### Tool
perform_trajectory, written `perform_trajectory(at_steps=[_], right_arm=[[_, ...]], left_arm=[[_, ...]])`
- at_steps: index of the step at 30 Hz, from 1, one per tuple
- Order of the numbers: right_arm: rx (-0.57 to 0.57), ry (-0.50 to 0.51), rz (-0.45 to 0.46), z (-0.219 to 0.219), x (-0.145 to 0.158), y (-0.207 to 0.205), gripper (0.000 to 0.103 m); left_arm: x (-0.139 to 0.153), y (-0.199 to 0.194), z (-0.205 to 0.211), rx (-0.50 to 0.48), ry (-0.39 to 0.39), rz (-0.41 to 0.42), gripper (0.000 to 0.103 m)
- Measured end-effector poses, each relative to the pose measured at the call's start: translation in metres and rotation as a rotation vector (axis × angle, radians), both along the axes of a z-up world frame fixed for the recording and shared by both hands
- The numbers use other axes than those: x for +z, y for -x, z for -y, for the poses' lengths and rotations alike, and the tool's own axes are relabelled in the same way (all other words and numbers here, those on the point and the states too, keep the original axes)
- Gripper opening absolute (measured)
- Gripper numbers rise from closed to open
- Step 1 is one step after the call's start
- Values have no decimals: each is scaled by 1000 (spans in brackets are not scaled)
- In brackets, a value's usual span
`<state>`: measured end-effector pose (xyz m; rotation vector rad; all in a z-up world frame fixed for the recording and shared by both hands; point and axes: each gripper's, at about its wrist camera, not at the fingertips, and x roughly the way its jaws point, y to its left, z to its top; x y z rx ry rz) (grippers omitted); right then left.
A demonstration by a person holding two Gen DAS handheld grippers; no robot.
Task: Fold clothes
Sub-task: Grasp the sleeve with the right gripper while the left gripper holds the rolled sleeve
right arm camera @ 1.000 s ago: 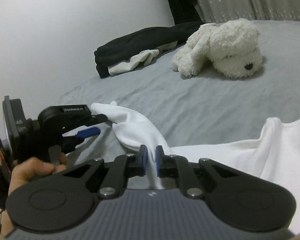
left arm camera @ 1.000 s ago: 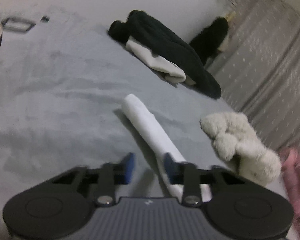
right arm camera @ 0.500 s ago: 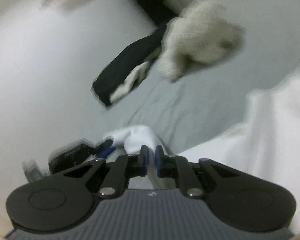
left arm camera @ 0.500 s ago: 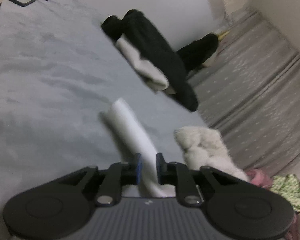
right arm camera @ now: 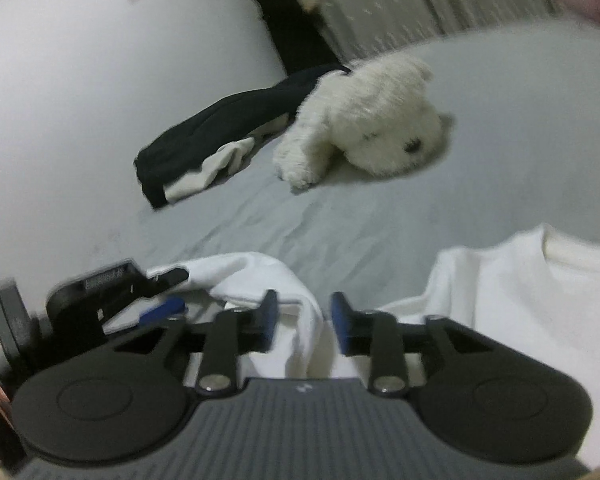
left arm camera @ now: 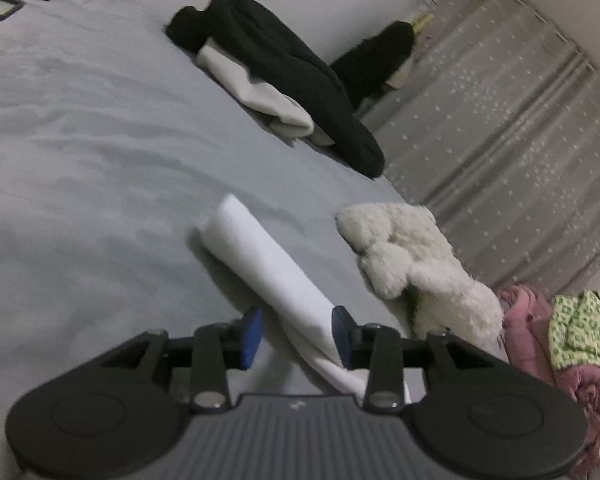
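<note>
Grey bedding [left arm camera: 80,152] carries it all: a white shirt [right arm camera: 532,312] spread at the right tongs' side, collar up, with its sleeve [left arm camera: 268,264] drawn out long and narrow across the bed, likely laid for folding inward. A plush dog [left arm camera: 412,272] and a black-and-white heap [left arm camera: 284,76] lie well apart beyond. The left tongs [left arm camera: 296,334] stand released, the sleeve running between the jaws. The right tongs [right arm camera: 304,320] are released too, bunched white cloth rising in the gap.

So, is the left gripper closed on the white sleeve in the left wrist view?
No, the left gripper is open, its blue pads apart on either side of the white sleeve.
</note>
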<state>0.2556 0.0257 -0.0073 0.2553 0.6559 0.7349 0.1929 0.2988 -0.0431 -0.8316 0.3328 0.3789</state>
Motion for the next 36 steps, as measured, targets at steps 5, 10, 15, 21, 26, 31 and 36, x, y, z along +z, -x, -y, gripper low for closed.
perform_trajectory(at_steps=[5,10,15,21,26,31,36], right_arm=[[29,186,164,-24,-8,11,41],[50,212,148,-28,-13,9,10],[152,-33,-5,8,14,3,6],[196,42,-75,34,29,3,6],[24,325,-76,39,11,-4,19],[11,323,19,34,16,4,23],[40,336,165,11,19,14,42]], left_arm=[[3,-2,3,-16,-8,-43,39],[3,0,1,-20,26,-93,39],[8,10,-5,9,60,-22,39],[12,10,0,-13,35,33,39],[17,5,10,-62,-11,52,42],[21,0,17,-88,-42,32,43],[19,-2,12,-51,-12,-99,42]])
